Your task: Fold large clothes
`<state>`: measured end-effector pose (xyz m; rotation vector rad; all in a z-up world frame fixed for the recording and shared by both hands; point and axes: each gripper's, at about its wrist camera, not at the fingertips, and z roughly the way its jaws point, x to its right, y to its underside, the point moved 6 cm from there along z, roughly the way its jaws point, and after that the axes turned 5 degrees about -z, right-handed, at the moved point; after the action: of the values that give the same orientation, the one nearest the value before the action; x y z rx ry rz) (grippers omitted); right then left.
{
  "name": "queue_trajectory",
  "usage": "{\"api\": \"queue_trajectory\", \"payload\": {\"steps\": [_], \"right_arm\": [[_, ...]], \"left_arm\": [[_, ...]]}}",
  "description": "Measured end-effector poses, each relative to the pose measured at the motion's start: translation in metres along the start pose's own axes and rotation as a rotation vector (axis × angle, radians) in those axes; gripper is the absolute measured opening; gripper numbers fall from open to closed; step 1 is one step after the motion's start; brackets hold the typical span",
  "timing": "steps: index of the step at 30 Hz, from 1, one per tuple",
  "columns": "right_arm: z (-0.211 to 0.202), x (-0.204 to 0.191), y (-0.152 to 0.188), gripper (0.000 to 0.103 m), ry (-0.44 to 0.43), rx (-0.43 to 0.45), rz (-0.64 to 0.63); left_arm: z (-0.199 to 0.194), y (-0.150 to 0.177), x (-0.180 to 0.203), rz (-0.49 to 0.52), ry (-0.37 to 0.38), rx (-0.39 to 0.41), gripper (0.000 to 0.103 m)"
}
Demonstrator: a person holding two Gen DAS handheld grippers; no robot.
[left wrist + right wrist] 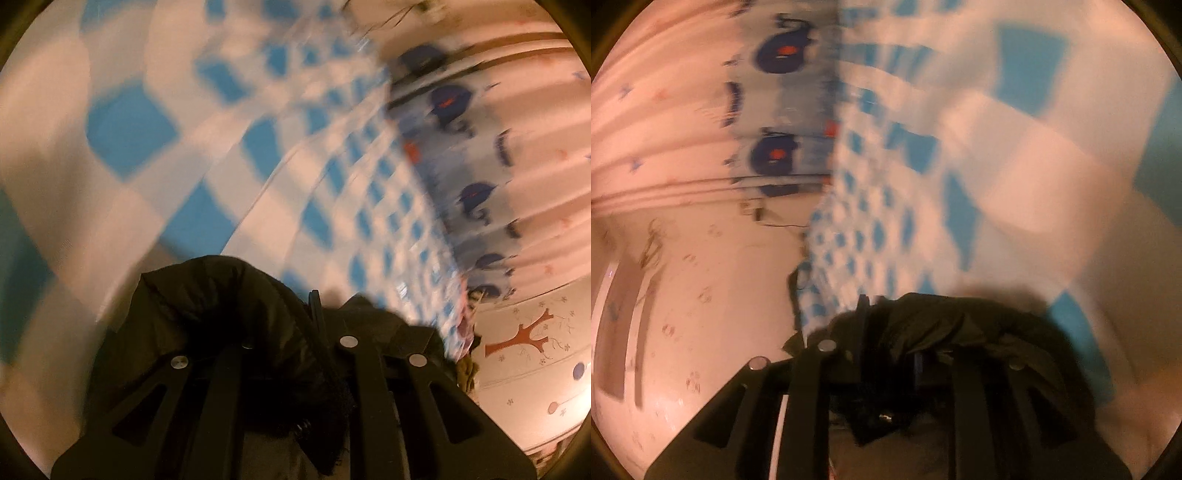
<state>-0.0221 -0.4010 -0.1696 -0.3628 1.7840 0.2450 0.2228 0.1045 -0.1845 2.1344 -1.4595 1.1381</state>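
Both views are blurred. A dark garment (221, 314) bunches between the left gripper (314, 332) jaws, which pinch it nearly closed; the same dark cloth drapes over the right gripper (886, 332), where I cannot tell if the 2 jaws grip it. It hangs above a blue-checked sheet (332, 166), equally close to either hand.

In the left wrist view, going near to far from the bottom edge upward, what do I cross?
left hand-held gripper → dark garment bunched over its fingers → blue-and-white checked sheet, blurred → far wall with cables at the top edge.
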Motion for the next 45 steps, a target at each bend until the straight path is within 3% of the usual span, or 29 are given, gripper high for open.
{"api": "queue_trajectory", "payload": {"steps": [3,5,8,9,11,12,16,17,21,22,23,24,25,26,29,31,34,36,42,45], "right_arm": [[0.002,0.004,-0.001,0.026,-0.004,-0.008,0.031],[-0.005,-0.010,-0.002,0.062,-0.027,0.004,0.007],[-0.021,-0.032,-0.004,0.091,-0.057,0.035,-0.011],[-0.025,-0.039,-0.005,0.093,-0.055,0.046,-0.015],[-0.034,-0.055,-0.002,0.094,-0.043,0.054,-0.047],[-0.035,-0.062,0.000,0.094,-0.021,0.049,-0.081],[-0.029,-0.111,0.027,0.094,0.136,0.014,-0.381],[-0.022,-0.124,0.039,0.094,0.195,-0.008,-0.485],[0.018,-0.148,0.094,0.094,0.373,-0.120,-0.799],[0.025,-0.148,0.104,0.094,0.401,-0.137,-0.846],[0.036,-0.148,0.113,0.094,0.441,-0.157,-0.902],[0.047,-0.144,0.122,0.094,0.474,-0.176,-0.948],[0.055,-0.140,0.126,0.094,0.499,-0.186,-0.974],[0.067,-0.134,0.131,0.094,0.534,-0.200,-1.001],[0.102,-0.108,0.132,0.094,0.626,-0.235,-1.028],[0.121,-0.093,0.126,0.094,0.682,-0.246,-1.025],[0.137,-0.080,0.109,0.095,0.720,-0.230,-0.996],[0.145,-0.067,0.095,0.096,0.725,-0.237,-0.928],[0.153,-0.055,0.094,0.096,0.765,-0.249,-0.909],[0.133,-0.084,0.098,0.096,0.688,-0.195,-0.939]], "left_arm": [[0.001,0.000,0.001,-0.001,-0.005,-0.023,0.014],[-0.007,0.000,0.011,0.024,0.009,-0.042,0.023],[-0.031,-0.004,0.027,0.020,0.095,-0.042,0.042],[-0.039,-0.007,0.032,-0.004,0.147,-0.040,0.051],[-0.053,-0.012,0.038,-0.065,0.218,-0.023,0.055],[-0.059,-0.014,0.043,-0.067,0.217,-0.010,0.056],[-0.077,-0.009,0.066,-0.027,0.243,0.053,0.061],[-0.080,-0.008,0.072,-0.017,0.259,0.073,0.068],[-0.087,-0.018,0.068,-0.118,0.273,0.135,0.071],[-0.090,-0.018,0.072,-0.091,0.261,0.152,0.071],[-0.094,-0.010,0.089,0.025,0.228,0.177,0.071],[-0.094,0.010,0.115,0.213,0.184,0.191,0.071],[-0.092,0.025,0.128,0.317,0.169,0.180,0.071],[-0.083,0.057,0.150,0.494,0.154,0.139,0.071],[-0.042,0.135,0.178,0.858,0.052,0.032,0.071],[-0.011,0.154,0.178,0.931,-0.018,-0.026,0.071],[0.042,0.146,0.162,0.913,-0.162,-0.070,0.070],[0.060,0.135,0.150,0.875,-0.197,-0.073,0.070],[0.083,0.135,0.139,0.880,-0.261,-0.086,0.070],[0.050,0.126,0.152,0.847,-0.200,-0.029,0.070]]}}
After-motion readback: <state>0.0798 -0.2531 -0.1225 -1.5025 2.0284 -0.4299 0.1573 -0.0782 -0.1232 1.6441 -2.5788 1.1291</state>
